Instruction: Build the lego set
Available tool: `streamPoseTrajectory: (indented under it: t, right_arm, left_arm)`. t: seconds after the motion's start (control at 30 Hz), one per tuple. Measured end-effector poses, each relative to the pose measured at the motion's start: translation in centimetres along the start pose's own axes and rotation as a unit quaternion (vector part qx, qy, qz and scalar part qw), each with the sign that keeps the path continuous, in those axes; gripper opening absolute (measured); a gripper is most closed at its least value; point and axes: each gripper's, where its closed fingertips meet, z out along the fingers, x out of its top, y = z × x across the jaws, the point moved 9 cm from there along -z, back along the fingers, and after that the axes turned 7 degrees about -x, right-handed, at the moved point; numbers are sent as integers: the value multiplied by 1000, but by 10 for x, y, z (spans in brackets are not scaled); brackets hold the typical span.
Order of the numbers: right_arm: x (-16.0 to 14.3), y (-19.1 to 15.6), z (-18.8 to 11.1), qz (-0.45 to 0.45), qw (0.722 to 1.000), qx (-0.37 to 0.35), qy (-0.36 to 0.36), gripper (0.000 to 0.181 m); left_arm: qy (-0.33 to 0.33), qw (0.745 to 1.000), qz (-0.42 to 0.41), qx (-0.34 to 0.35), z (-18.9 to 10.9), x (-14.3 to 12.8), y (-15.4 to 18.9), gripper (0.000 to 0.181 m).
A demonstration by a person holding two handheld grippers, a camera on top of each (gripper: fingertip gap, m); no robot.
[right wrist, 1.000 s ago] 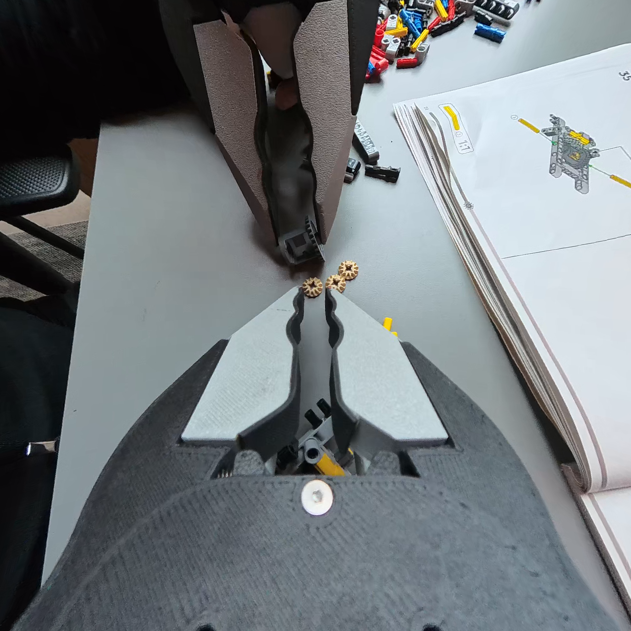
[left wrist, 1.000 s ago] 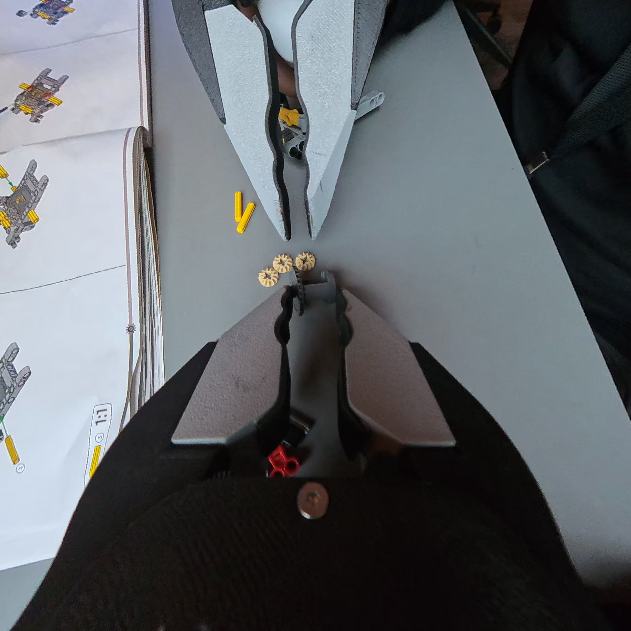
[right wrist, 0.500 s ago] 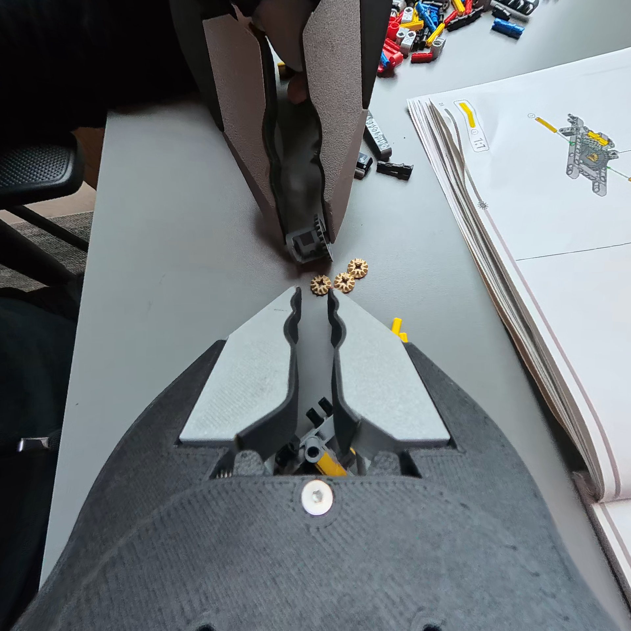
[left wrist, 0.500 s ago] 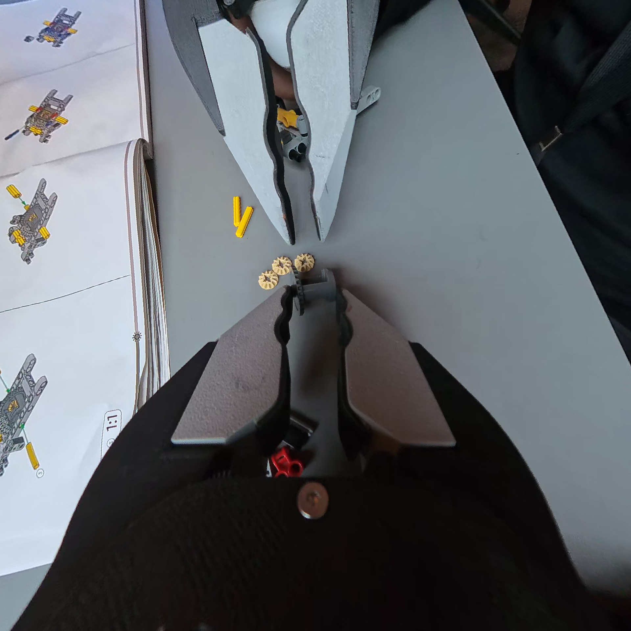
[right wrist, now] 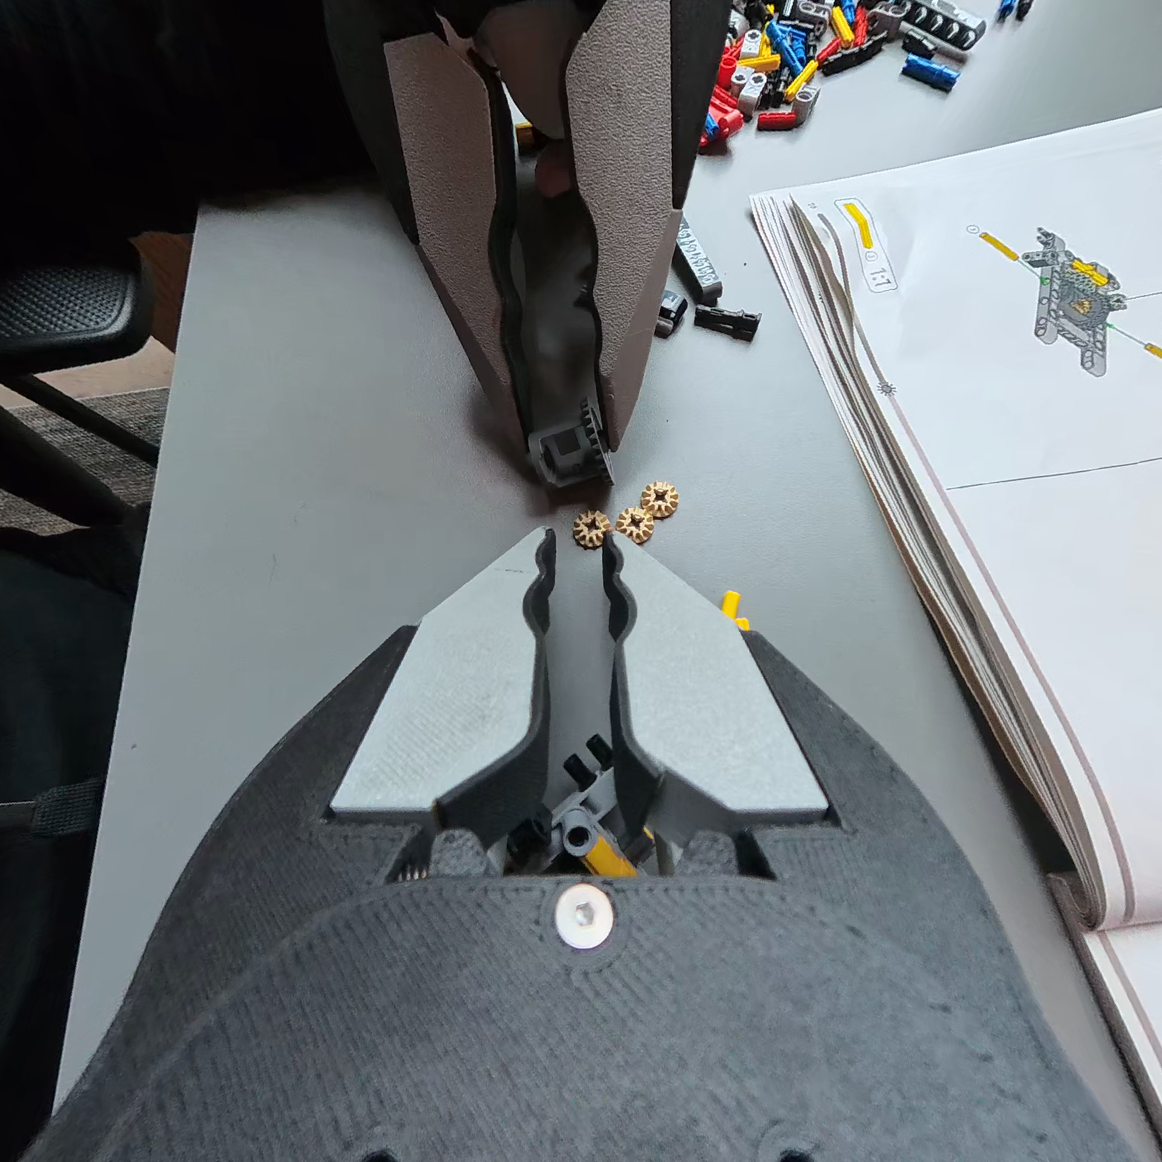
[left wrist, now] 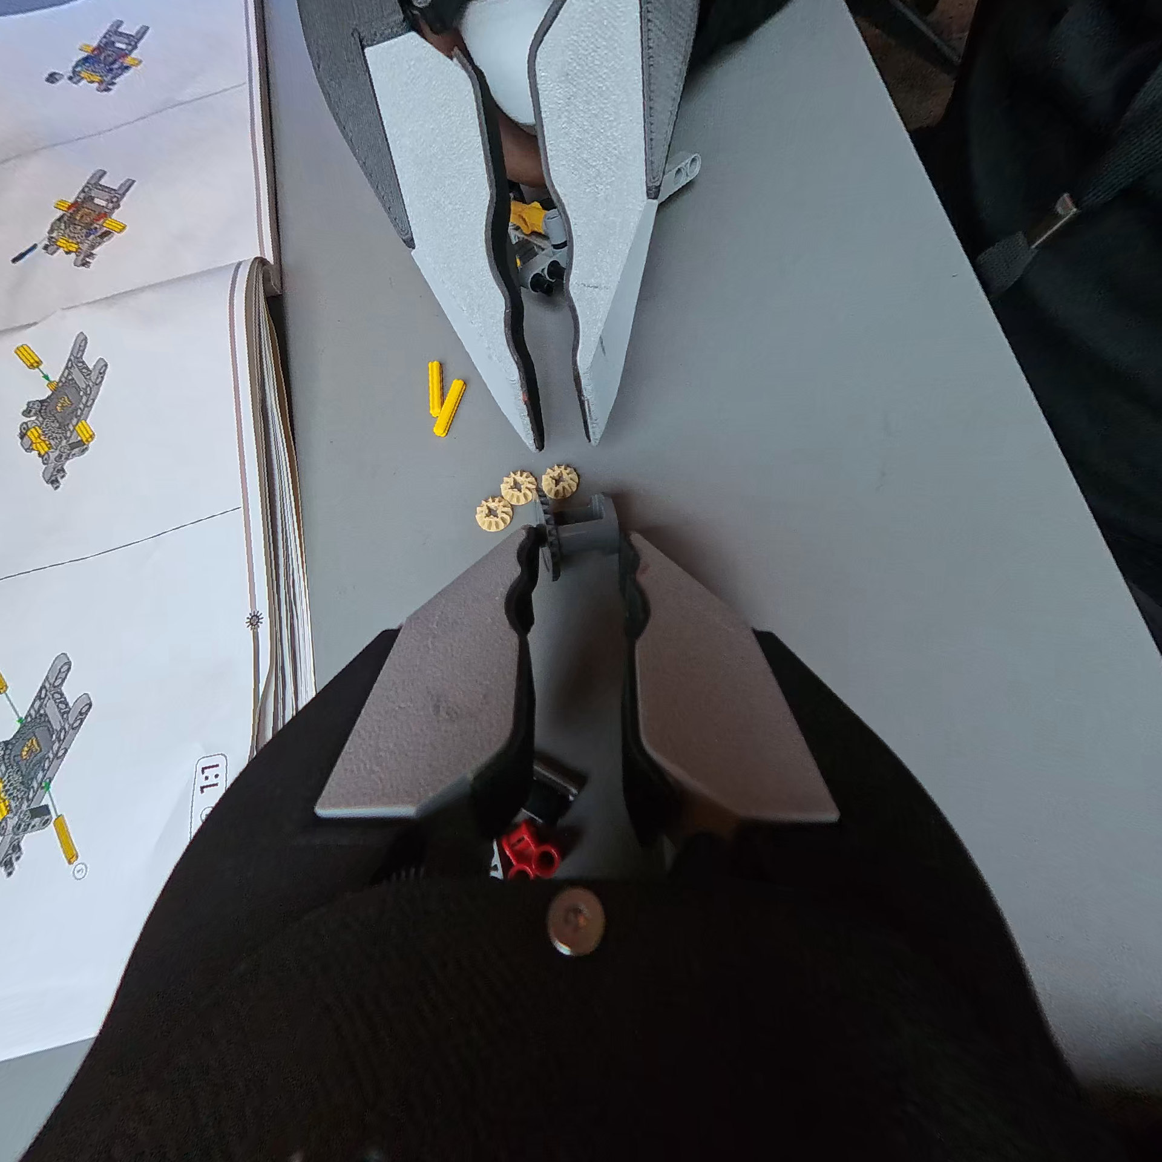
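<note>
In the left wrist view, going left to right: the open instruction booklet lies at the table's left edge; just right of it rest two yellow axle pins, touching each other; then three tan gears sit in a short row on the grey table, between the two tools' tips; right of them the left gripper pinches a dark grey differential housing, its toothed ring on the left side, resting on or just above the table.

Opposite, the right gripper points at the gears, its fingers a little apart and holding nothing, tips just beside the nearest gear; in the right wrist view that gear lies just ahead of the gap, and a loose parts pile sits far off at top right.

The step in hand appears to be fitting a tan gear into the housing; the next move calls for the right tool to close squarely on one gear without nudging its neighbours, then carry it into the housing.
</note>
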Motion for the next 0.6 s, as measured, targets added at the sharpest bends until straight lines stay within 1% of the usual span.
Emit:
streamPoseTrajectory:
  t: [0.6]
  right_arm:
    - [1, 1, -5, 3, 1000, 6, 10, 11]
  left_arm:
    - [-4, 1000, 13, 7, 2, 0, 1, 23]
